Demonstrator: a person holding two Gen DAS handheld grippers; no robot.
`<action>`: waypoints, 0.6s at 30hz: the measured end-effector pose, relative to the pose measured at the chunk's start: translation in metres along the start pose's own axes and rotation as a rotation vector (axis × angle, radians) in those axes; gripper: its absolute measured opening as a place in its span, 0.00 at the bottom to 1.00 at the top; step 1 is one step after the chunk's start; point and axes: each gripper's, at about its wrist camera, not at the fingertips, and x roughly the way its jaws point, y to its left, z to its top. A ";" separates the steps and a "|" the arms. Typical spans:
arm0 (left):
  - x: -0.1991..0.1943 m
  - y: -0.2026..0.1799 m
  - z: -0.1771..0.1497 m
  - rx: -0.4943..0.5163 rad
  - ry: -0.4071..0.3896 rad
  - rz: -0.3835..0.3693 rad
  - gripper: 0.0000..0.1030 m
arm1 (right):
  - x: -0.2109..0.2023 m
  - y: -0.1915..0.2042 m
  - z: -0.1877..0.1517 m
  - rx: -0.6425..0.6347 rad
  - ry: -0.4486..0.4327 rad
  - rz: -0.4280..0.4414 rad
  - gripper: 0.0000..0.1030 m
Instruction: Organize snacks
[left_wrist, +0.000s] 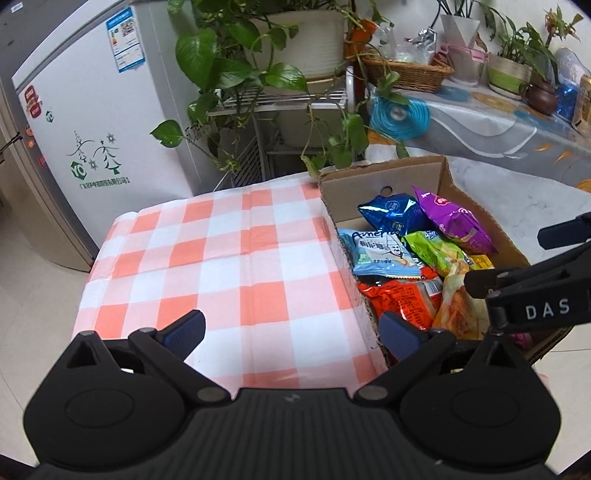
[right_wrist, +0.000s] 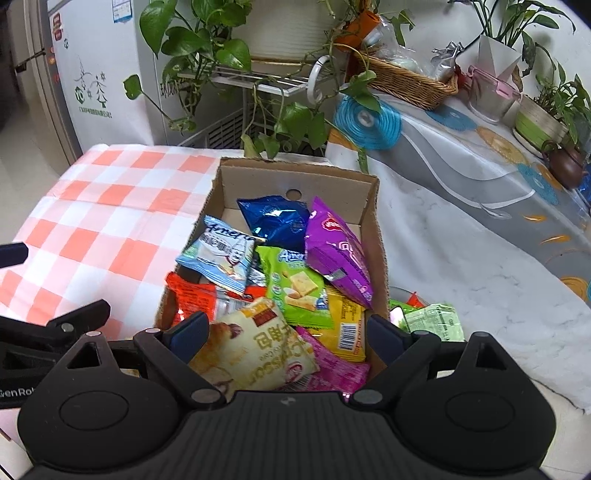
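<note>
Hovering with jaws spread and empty, the right hand-held gripper overhangs the brown cardboard box of mixed foil snack packets at the table's right edge; the left hand-held gripper, likewise spread, waits over the orange-checked tablecloth. Likely next: descend, pinch the cream croissant packet.

The left gripper fills the bottom of the left wrist view, its black body across the lower edge and its two blue-padded fingers spread wide apart, nothing between them. The right gripper sits the same way at the bottom of the right wrist view, fingers wide apart and empty. Each shows in the other's view: the right one enters at the right edge of the left view, the left one at the lower left edge of the right view.
</note>
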 end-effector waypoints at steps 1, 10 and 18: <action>-0.001 0.002 -0.001 -0.001 -0.004 0.000 0.97 | 0.000 0.002 0.000 -0.003 -0.004 0.000 0.93; -0.015 0.022 -0.006 -0.023 -0.033 -0.005 0.98 | -0.006 0.025 0.002 -0.018 -0.046 -0.006 0.93; -0.031 0.045 -0.015 -0.059 -0.071 -0.005 0.98 | -0.012 0.045 0.004 -0.010 -0.097 0.031 0.93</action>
